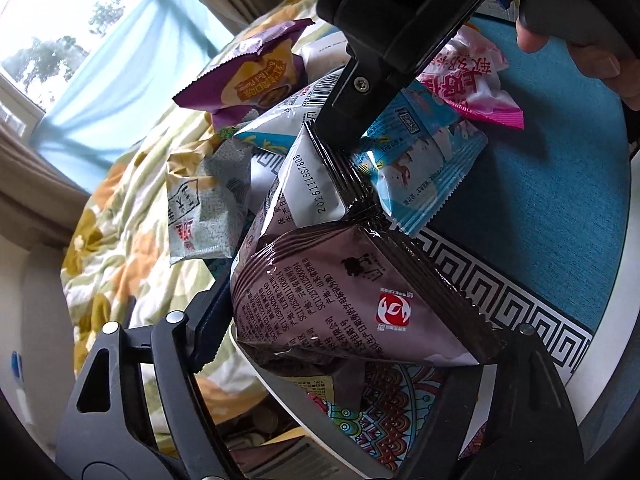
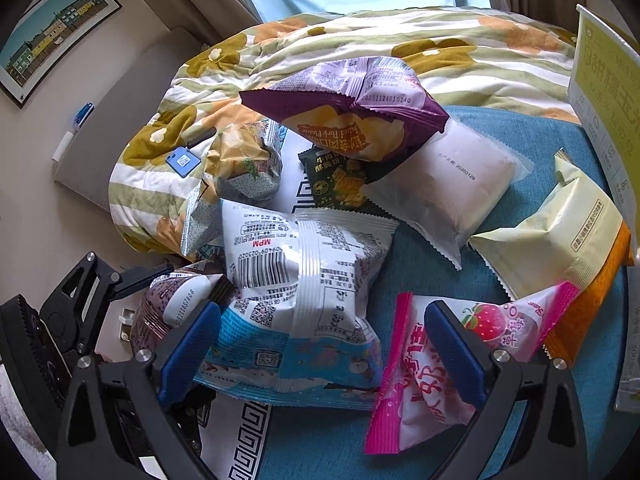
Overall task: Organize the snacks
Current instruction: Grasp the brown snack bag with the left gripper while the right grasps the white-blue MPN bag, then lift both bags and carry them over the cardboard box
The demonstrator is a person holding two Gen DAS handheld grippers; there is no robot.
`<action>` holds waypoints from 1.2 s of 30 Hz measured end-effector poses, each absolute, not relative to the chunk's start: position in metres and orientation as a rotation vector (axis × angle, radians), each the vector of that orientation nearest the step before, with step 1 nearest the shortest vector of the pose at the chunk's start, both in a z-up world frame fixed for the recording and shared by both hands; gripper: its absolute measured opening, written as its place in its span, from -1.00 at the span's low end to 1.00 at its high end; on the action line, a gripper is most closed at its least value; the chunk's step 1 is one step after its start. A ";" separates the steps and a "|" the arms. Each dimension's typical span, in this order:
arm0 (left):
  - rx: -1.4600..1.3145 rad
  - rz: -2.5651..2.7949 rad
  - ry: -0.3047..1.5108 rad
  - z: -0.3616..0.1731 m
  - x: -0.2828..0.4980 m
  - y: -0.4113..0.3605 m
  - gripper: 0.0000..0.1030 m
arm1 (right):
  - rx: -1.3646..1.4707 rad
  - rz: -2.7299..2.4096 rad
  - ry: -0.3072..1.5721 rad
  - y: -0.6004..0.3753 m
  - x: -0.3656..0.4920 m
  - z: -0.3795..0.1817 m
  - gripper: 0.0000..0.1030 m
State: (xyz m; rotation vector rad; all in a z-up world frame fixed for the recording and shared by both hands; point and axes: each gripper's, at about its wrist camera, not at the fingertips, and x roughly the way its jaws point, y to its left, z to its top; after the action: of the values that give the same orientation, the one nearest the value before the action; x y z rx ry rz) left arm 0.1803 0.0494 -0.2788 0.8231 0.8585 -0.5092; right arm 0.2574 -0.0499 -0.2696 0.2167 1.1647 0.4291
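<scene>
Counter [image 2: 540,200]: snack pile. Left tongs [image 1: 352,320] pinch brown pack [image 1: 360,288], which fills their gap. Right tongs [image 2: 320,356] spread wide, holding nothing; blue-white pack [image 2: 304,292] lies between the fingers, pink pack [image 2: 420,392] under the right finger.

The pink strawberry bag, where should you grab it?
Grab the pink bag at its flat crimped edge, coming from above. That seam is thin and sticks out; the puffy middle would squash. The right tool already hangs open over it.
</scene>
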 end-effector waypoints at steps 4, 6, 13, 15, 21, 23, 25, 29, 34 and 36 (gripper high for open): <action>0.810 -0.498 0.867 -0.278 0.179 0.052 0.35 | 0.237 0.447 1.173 -0.049 0.261 -0.270 0.92; 0.789 -0.491 0.878 -0.276 0.179 0.055 0.34 | 0.237 0.450 1.174 -0.049 0.261 -0.269 0.89; 0.618 -0.485 0.928 -0.266 0.189 0.078 0.34 | 0.238 0.464 1.180 -0.051 0.260 -0.271 0.83; 0.579 -0.486 0.938 -0.263 0.194 0.081 0.34 | 0.235 0.470 1.182 -0.051 0.259 -0.272 0.80; 0.530 -0.466 0.951 -0.262 0.198 0.085 0.34 | 0.234 0.502 1.204 -0.039 0.263 -0.279 0.71; 0.530 -0.459 0.948 -0.262 0.199 0.085 0.34 | 0.234 0.512 1.207 -0.036 0.264 -0.280 0.68; 0.523 -0.455 0.948 -0.262 0.197 0.086 0.34 | 0.241 0.520 1.210 -0.033 0.265 -0.282 0.60; 0.483 -0.438 0.953 -0.258 0.197 0.087 0.32 | 0.247 0.523 1.201 -0.034 0.264 -0.280 0.46; 0.402 -0.428 0.969 -0.250 0.199 0.089 0.31 | 0.252 0.526 1.180 -0.039 0.258 -0.271 0.11; 0.403 -0.417 0.965 -0.247 0.196 0.087 0.31 | 0.265 0.520 1.169 -0.043 0.254 -0.268 0.10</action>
State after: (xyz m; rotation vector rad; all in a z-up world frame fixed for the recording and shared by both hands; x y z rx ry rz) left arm 0.1961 0.0867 -0.2469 0.4032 0.9652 -0.4174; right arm 0.2542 -0.0428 -0.2678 0.2645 1.1686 0.5201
